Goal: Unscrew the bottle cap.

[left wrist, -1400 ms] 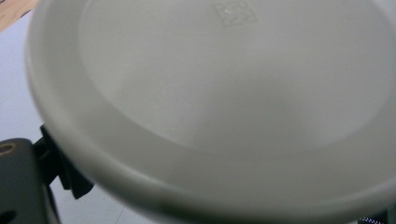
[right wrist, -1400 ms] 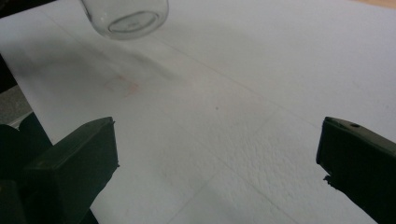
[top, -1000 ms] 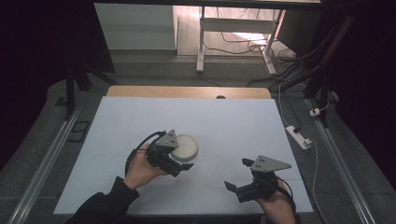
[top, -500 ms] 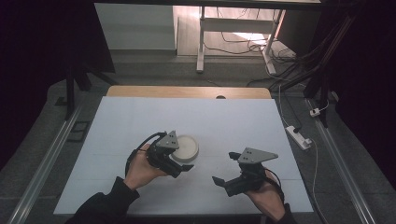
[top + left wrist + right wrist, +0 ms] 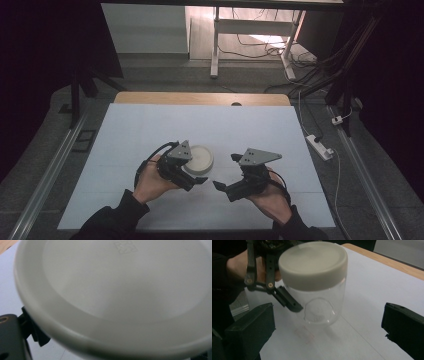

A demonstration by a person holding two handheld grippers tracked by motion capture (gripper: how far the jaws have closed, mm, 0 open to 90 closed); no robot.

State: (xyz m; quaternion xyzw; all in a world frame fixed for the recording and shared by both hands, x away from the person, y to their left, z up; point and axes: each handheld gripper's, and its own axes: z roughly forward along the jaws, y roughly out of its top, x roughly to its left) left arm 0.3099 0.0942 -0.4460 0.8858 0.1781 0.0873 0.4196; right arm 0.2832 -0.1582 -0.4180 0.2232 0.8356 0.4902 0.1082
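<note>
Near the middle of the white table (image 5: 150, 125), a clear plastic jar (image 5: 319, 307) stands upright under a broad cream lid (image 5: 313, 262). Left gripper (image 5: 192, 175): its jaws straddle the clear wall just below the lid; one black jaw lies along the near side of the jar, but contact on the far side is hidden, so whether it clamps or merely brackets the jar cannot be told. Right gripper (image 5: 224, 186): jaws spread wide apart, held just beside the jar and aimed at it, touching nothing. Contents: none evident; a domed moulding rises from the base.

Handling, as judged: the jar appears light and fairly stiff, yet thin-walled, so a hard squeeze at mid-height may flex it. Its smooth wall is likely slippery against hard jaws. The lid's rim is the thicker, more rigid part and offers the surer purchase for the open right gripper, while the left steadies the body low on the wall. An empty jar tips easily if pushed from one side.
</note>
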